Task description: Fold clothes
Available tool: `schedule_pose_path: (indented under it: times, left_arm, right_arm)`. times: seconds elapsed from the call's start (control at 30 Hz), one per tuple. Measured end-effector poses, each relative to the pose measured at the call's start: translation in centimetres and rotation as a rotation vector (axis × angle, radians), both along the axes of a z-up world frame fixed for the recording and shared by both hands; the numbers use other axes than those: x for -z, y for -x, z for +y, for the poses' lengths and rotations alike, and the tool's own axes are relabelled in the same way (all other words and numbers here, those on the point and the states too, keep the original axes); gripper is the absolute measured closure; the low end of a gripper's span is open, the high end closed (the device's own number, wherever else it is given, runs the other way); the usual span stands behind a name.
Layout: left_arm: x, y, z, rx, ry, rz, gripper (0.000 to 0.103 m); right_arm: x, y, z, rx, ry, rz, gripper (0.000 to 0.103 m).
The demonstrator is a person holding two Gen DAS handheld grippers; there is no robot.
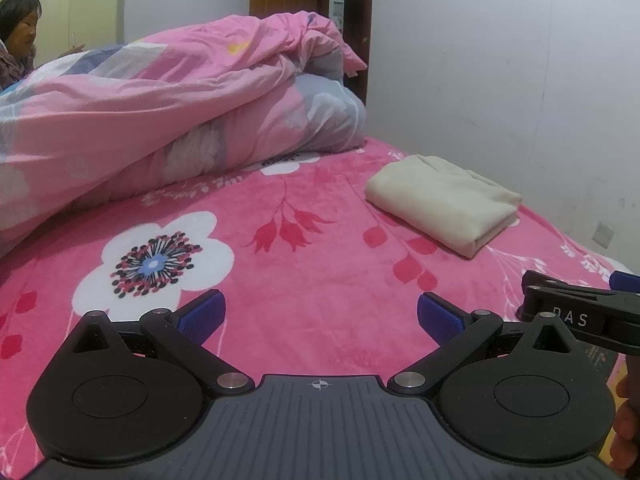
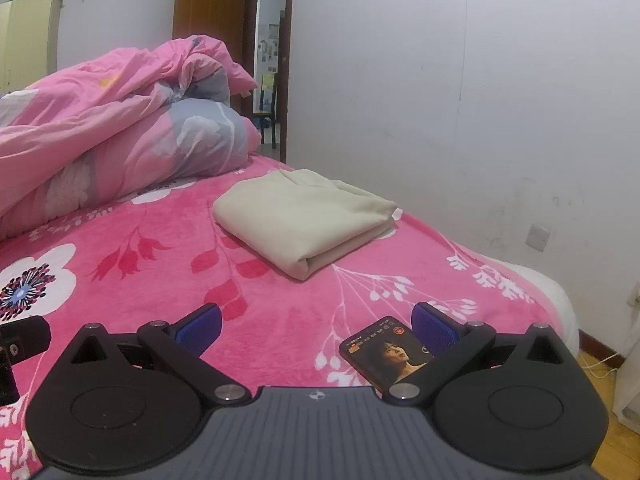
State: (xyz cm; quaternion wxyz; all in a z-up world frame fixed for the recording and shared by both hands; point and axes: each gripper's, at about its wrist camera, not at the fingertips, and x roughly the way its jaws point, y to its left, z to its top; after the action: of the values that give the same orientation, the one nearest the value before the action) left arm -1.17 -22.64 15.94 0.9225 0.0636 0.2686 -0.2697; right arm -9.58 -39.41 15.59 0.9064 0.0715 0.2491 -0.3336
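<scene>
**Fold done, both tools free: check the bundle before moving on**

The cream cloth garment (image 2: 304, 220), folded into a flat rectangular bundle, lies far right on the pink floral fleece blanket (image 2: 160, 280), well apart from both tools. The left gripper (image 1: 320, 316) and the right gripper (image 2: 316, 324) hover low over the blanket, jaws spread wide, holding nothing. The fold looks finished; any tidying should pinch the near folded edge squarely. A black smartphone (image 2: 386, 354) lies just beside the right tool's blue pad, so keep clear of it. The crumpled pink duvet (image 1: 160, 120) sits far left.

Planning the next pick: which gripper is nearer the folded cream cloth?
Right. The right gripper faces the folded cream cloth just ahead-left; the left gripper sits farther off, cloth ahead-right.
</scene>
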Motion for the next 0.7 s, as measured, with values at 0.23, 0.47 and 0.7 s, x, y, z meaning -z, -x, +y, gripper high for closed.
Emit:
schedule_pose_path:
  times: [0.23, 0.47, 0.7]
  left_arm:
    - [0.03, -0.12, 0.04, 0.001, 0.003, 0.010, 0.000]
    - [0.03, -0.24, 0.00, -0.002, 0.002, 0.013, 0.000]
    - [0.11, -0.25, -0.08, -0.004, -0.002, 0.012, 0.000]
  right_arm:
    - [-0.11, -0.04, 0.04, 0.000, 0.005, -0.002, 0.000]
    - [-0.20, -0.15, -0.01, -0.002, 0.005, -0.003, 0.000]
    - [-0.22, -0.28, -0.06, -0.004, 0.006, -0.002, 0.000]
